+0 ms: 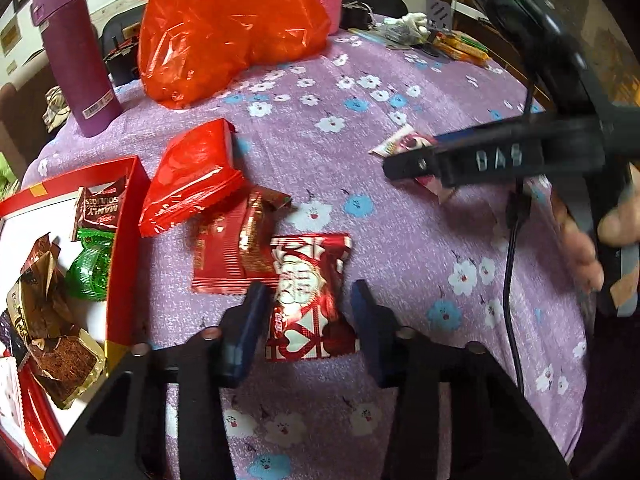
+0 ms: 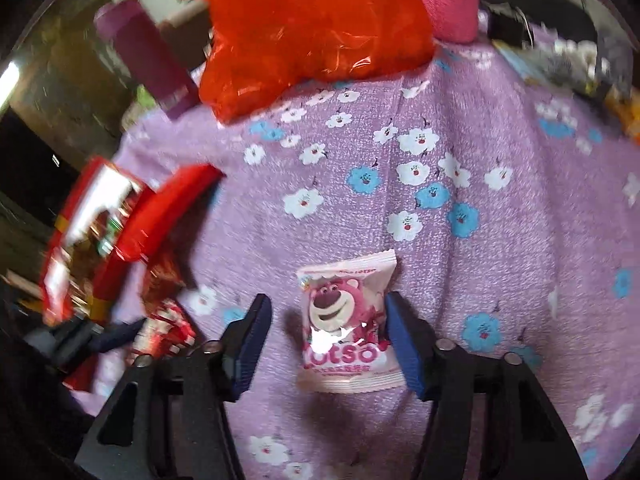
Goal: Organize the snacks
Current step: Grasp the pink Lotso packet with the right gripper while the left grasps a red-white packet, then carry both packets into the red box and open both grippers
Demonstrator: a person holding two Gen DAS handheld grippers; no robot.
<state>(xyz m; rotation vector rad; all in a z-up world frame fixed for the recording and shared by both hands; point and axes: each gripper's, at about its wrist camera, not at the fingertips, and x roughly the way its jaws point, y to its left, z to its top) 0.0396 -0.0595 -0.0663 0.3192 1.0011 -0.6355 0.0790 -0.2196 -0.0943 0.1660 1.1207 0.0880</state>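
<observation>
In the left wrist view, the left gripper (image 1: 308,300) is spread wide around a red heart snack (image 1: 308,296) lying on the purple tablecloth (image 1: 360,128) — the fingers are not squeezing it. A red box (image 1: 124,248) with snacks inside sits at the table's left edge.

In the right wrist view, the right gripper (image 2: 326,320) is wide too — a pink bear snack (image 2: 346,320) lies between its fingers, just beside the right one.
</observation>
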